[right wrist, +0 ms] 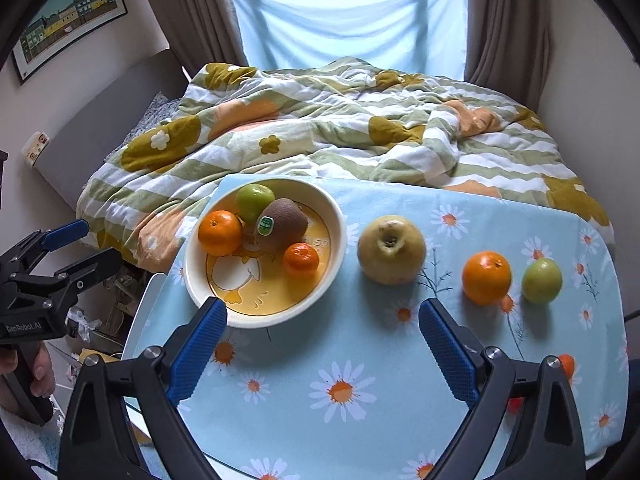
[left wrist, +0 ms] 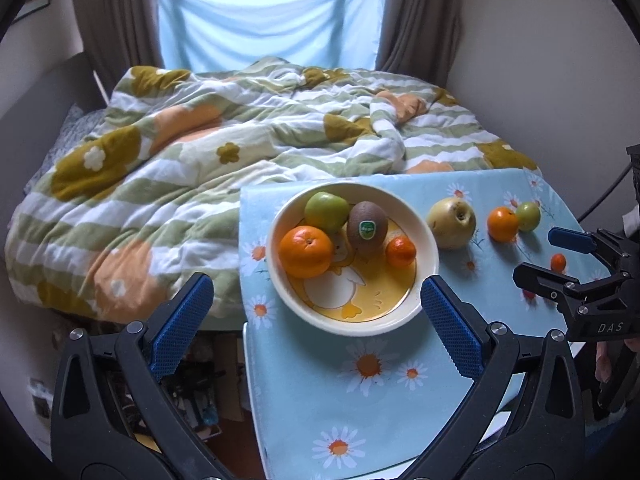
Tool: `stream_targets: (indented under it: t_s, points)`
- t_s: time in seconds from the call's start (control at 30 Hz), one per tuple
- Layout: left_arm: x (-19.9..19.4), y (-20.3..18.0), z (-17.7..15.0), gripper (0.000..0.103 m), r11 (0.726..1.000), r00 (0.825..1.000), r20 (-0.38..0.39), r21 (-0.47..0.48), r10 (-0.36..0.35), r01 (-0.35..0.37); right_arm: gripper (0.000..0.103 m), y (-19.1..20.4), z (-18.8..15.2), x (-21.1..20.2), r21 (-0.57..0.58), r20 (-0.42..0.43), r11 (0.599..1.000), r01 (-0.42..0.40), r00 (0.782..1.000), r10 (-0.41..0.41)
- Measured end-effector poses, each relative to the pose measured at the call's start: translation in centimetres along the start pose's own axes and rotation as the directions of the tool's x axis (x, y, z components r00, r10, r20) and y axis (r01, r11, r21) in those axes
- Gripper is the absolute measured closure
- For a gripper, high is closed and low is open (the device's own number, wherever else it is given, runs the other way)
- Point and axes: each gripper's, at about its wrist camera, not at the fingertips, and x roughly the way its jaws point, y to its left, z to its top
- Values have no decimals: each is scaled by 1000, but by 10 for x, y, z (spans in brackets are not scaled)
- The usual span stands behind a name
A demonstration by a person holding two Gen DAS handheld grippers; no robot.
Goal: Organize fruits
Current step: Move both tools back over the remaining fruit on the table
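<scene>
Beside bowl (right wrist: 340, 216), loose pear (right wrist: 391, 249)

fruit: four in the bowl, the rest loose on the daisy cloth.
cream bowl (right wrist: 340, 236) with a yellow duck print holds a green apple (right wrist: 254, 200) at the back, a large orange (right wrist: 220, 232) on the left, a brown kiwi (right wrist: 286, 224) with a green sticker in the middle, and a small mandarin (right wrist: 301, 260) on the right, the kiwi touching its neighbours. outside, just right of the bowl, a yellowish pear (right wrist: 391, 249) sits stem dimple up; further right, an orange (right wrist: 486, 278) and a small green fruit (right wrist: 542, 281) lie near each other; a tiny orange fruit (left wrist: 558, 262) rests apart, nearer the table edge.
</scene>
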Motion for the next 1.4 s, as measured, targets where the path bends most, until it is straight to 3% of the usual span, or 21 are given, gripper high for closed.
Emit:
stream_targets:
  t_s: [0.2,0.37,0.77,1.03,1.4]
  points:
    - [5,-38,14,0,996,998,13,75,-56,54,7,-25,-14,-26,41,16,995,91,996,-92]
    - [16,-78,20,0,992,997,5,100,-75,75,7,-59,-25,-37,69,21,991,113,993,-115]
    - [74,-169,30,0,995,998,-40,92,-45,48,7,-152,-45,-39,34,-16,992,123,992,-122]
    - [116,-193,31,0,991,998,-62,132,-12,20,7,-188,-64,-23,42,-58,993,111,992,-108]
    - [169,-204,30,0,967,993,-118,256,27,4,13,-198,-96,-3,58,-119,989,138,984,-131]
